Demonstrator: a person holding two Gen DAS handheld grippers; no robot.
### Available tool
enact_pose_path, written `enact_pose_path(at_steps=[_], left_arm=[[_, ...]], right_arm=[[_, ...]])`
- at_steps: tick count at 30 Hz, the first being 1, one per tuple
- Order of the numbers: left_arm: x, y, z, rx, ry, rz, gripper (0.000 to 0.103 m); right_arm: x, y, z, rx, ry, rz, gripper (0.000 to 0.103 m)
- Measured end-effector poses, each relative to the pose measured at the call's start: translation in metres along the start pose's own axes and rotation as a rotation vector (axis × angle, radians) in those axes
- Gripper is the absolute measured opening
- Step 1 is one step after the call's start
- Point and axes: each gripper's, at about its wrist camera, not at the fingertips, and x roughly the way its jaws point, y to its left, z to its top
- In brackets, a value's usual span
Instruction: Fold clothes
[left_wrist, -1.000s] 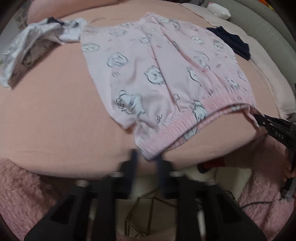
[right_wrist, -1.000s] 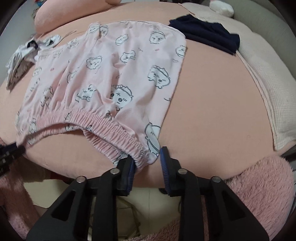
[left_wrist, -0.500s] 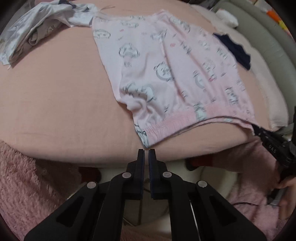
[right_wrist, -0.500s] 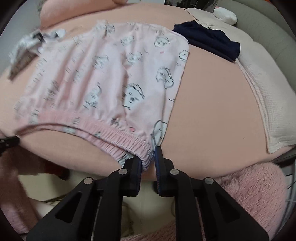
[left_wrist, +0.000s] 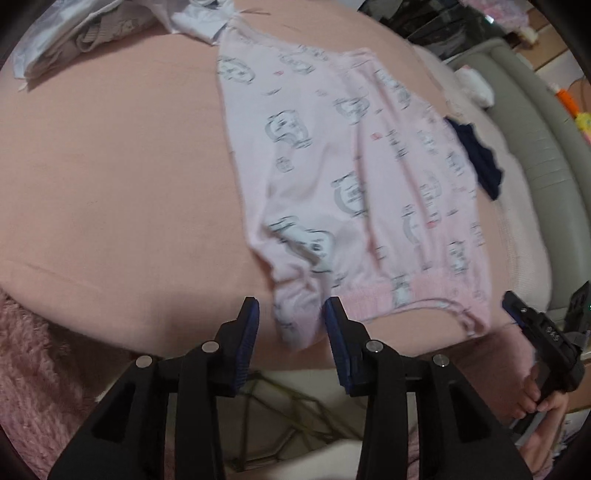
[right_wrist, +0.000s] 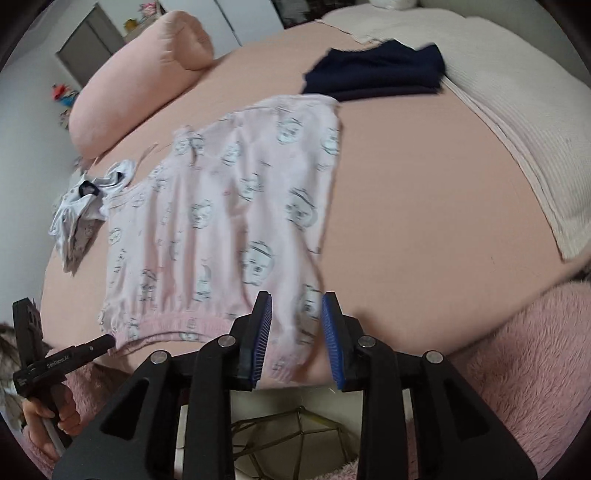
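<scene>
Pink printed shorts (left_wrist: 354, 192) lie flat on the bed (left_wrist: 110, 184), waistband at the bed's near edge. Left tongs (left_wrist: 291, 314) apart, straddling one waistband corner, not clamped. Right tongs (right_wrist: 296, 314) apart over the other corner, cloth between the pads, no pinch. Fabric looks thin, light, limp; likely sags and bunches. Best hold: the gathered elastic waistband (right_wrist: 177, 326), thicker there. Beyond the shorts: navy garment (right_wrist: 376, 74) touching the far hem, white clothes (right_wrist: 85, 206) beside the far left corner. Bare sheet either side, room to fold.
</scene>
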Motion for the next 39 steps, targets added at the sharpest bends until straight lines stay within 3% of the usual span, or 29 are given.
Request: enact_pose_path(at_steps=[4,7,9,12,16,21,27,30,33,37,39], left_arm=[[0.000,0.005,-0.001,-0.058,0.007,-0.130,0.037],[0.003,0.005,-0.005,-0.064,-0.007,-0.121,0.037],[0.006,0.007,-0.005,-0.059,-0.001,-0.107,0.025],[0.008,0.006,-0.004,-0.047,0.005,-0.090,0.011],[-0.011,-0.002,-0.005,0.010,-0.022,-0.043,0.010],[-0.021,-0.003,-0.013,0.012,-0.005,-0.045,0.010],[-0.001,0.011,-0.015,-0.032,0.071,-0.036,0.010],[0.001,0.014,-0.012,-0.049,0.101,-0.050,0.018],[-0.020,0.020,-0.001,-0.054,0.075,-0.075,0.025],[-0.049,0.022,0.033,0.028,-0.006,0.017,0.032],[-0.050,0.031,0.063,0.027,-0.039,0.035,0.033]], right_arm=[[0.021,-0.005,-0.007,0.021,0.047,0.043,0.029],[0.035,0.002,-0.012,-0.012,0.093,0.012,0.029],[0.041,0.006,-0.013,-0.030,0.105,-0.014,0.029],[0.048,0.020,-0.013,-0.102,0.124,-0.026,0.007],[0.036,0.026,-0.014,-0.129,0.099,-0.026,0.003],[0.018,0.018,-0.016,-0.102,0.080,-0.007,0.003],[0.023,0.022,-0.017,-0.121,0.163,-0.050,0.003],[0.027,0.023,-0.014,-0.125,0.177,-0.062,0.005],[0.007,0.023,-0.005,-0.147,0.097,-0.071,0.012],[-0.025,0.023,0.007,-0.180,-0.034,-0.082,0.031],[-0.030,0.024,0.020,-0.214,-0.076,-0.101,0.032]])
